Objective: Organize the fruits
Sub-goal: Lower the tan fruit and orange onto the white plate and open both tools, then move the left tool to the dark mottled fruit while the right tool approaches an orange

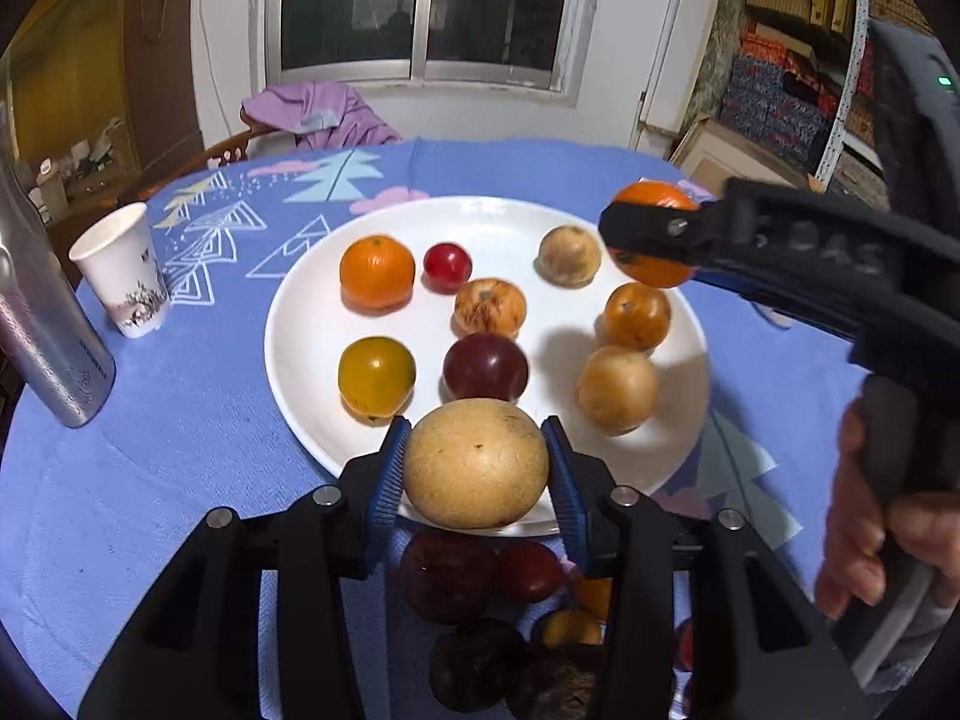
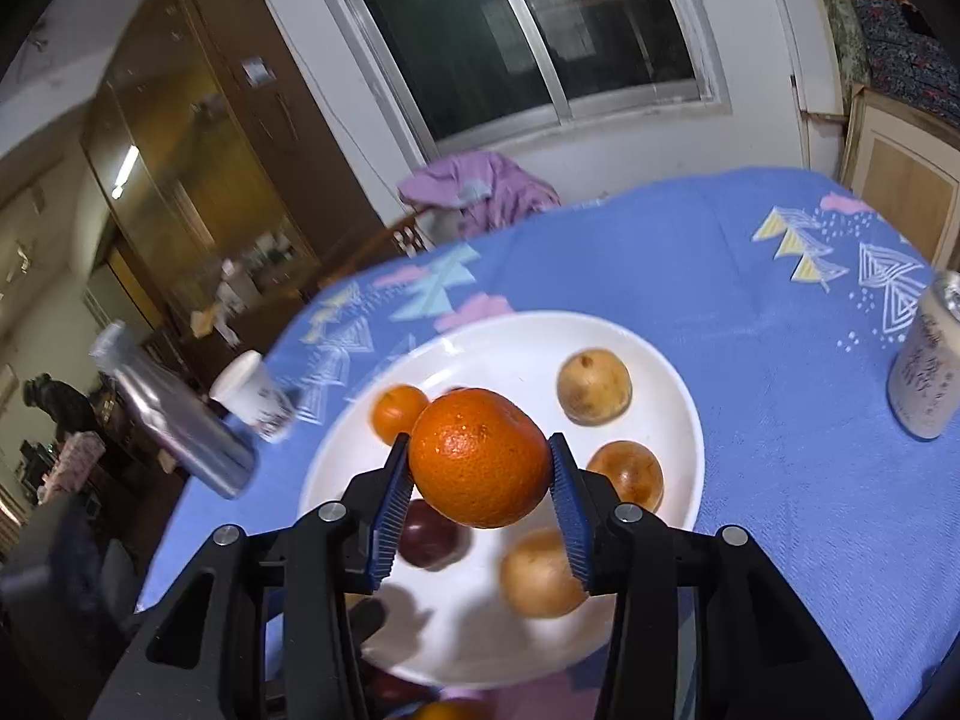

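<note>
Blue ribbed pads of the left tool [image 1: 477, 480] gripped a tan round fruit [image 1: 476, 463] above the white plate's [image 1: 300, 354] lower rim; the right tool [image 2: 480, 477] clamped an orange [image 2: 480, 457] over the plate. Each probably wanted lowering into a bare gap before release. The plate carried eight fruits; one paper cup [image 1: 123, 269] and one steel bottle [image 1: 45, 324] stood at left on the tabletop [image 1: 150, 480].

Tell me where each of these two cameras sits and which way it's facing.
Left wrist: on the left gripper, looking down across the white plate; its gripper holds a tan fruit; right gripper and a hand show.
Right wrist: on the right gripper, above the plate, holding an orange.
Shared: plate, paper cup, metal bottle, window.
</note>
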Available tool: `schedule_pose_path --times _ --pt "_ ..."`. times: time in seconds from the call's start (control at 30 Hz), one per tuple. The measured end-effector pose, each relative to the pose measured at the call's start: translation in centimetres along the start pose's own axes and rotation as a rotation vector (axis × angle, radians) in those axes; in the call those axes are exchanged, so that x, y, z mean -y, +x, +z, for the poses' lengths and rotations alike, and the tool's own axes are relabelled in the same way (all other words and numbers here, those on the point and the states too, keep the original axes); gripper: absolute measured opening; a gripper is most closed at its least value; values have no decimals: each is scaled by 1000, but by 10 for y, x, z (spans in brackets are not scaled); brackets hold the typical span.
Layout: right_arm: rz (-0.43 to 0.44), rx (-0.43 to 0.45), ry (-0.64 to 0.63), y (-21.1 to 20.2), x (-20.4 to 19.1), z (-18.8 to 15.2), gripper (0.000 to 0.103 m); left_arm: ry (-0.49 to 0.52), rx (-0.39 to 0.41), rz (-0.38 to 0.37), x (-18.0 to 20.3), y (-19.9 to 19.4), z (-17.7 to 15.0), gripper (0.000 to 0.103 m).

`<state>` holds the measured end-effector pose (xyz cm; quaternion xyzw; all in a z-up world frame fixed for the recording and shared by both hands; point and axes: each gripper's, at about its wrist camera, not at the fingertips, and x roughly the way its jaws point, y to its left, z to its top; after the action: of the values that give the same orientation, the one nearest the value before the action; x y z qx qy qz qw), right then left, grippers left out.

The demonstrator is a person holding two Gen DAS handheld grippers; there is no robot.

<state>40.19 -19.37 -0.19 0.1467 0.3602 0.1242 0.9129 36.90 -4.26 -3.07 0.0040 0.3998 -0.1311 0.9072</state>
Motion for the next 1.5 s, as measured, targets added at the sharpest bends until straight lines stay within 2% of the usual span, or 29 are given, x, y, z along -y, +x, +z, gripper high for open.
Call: schedule_pose_path --times 0.17,0.4,0.47,0.5,0.53,0.57,0.63,0.73,0.8,0.9,0.93,1.03,1.13,1.23,1.33,1.5 --pt "-34 -59 -20 34 4 -3 45 -13 -16 8 -12 14 3 44" --pt "-43 -104 -53 43 -4 -10 46 35 -14 40 -6 22 2 45" --pt "-28 -108 -27 39 -4 -9 47 36 -5 38 -6 19 1 50" --pt "-20 -101 -17 35 -4 -7 49 31 2 38 -6 17 1 60" --pt "-5 -82 -7 26 -4 -4 49 22 17 48 -9 13 2 70" --pt "10 -61 -2 16 -4 -2 50 14 33 56 -11 7 3 72" --pt "38 -9 -3 -9 -9 6 59 -22 71 46 -21 -9 6 80" --pt "66 105 -31 -60 -24 12 60 -117 127 23 -43 -38 10 90" --pt "108 158 -44 -91 -32 9 65 -170 149 -1 -56 -55 9 92" --pt "152 227 -78 -134 -42 -7 81 -250 172 -4 -79 -76 -3 96" --pt "154 241 -89 -142 -43 -16 87 -266 171 0 -84 -79 -9 96" --pt "103 266 -103 -152 -30 -53 89 -299 130 33 -94 -80 -35 97" --pt "33 203 -90 -142 -11 -77 89 -273 76 40 -86 -75 -55 97" --pt "23 169 17 -136 16 -88 89 -167 63 51 -62 -75 -68 97" --pt "79 146 122 -132 36 -87 89 -79 77 75 -39 -77 -76 97" --pt "127 98 246 -123 52 -87 89 15 131 43 -7 -81 -75 97"
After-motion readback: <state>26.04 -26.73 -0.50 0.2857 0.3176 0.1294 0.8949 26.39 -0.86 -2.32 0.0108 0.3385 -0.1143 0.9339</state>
